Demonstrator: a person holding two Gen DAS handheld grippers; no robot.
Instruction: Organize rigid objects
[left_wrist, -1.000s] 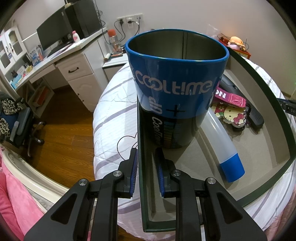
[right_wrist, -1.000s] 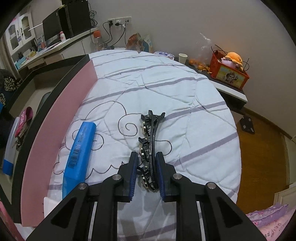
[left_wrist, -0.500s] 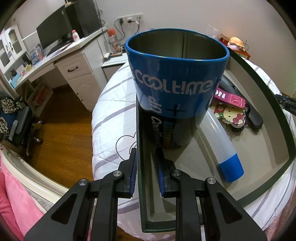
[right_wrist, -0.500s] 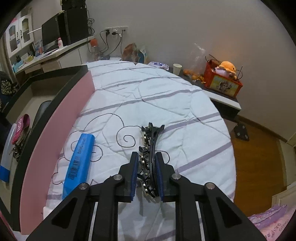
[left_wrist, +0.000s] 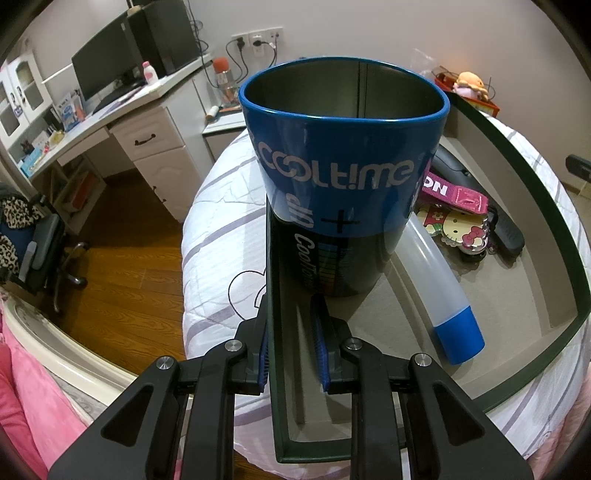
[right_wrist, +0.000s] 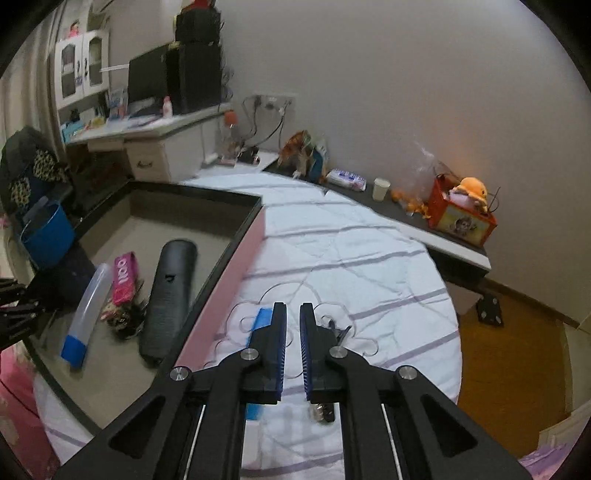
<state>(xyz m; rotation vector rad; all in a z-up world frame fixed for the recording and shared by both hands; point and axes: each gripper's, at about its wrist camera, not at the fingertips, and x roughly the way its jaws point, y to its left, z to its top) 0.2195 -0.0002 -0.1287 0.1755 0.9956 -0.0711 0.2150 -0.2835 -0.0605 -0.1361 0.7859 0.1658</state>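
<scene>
Left wrist: glossy tapered blue cup, metal-lined.

white desk, monitor, plush toy

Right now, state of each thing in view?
Cup: upright in box, empty.
Tube: lying flat, capped.
Remote: lying in box.
Left tongs: shut on box wall.
Right tongs: shut, empty.
Clip: on bed, not gripped.
</scene>
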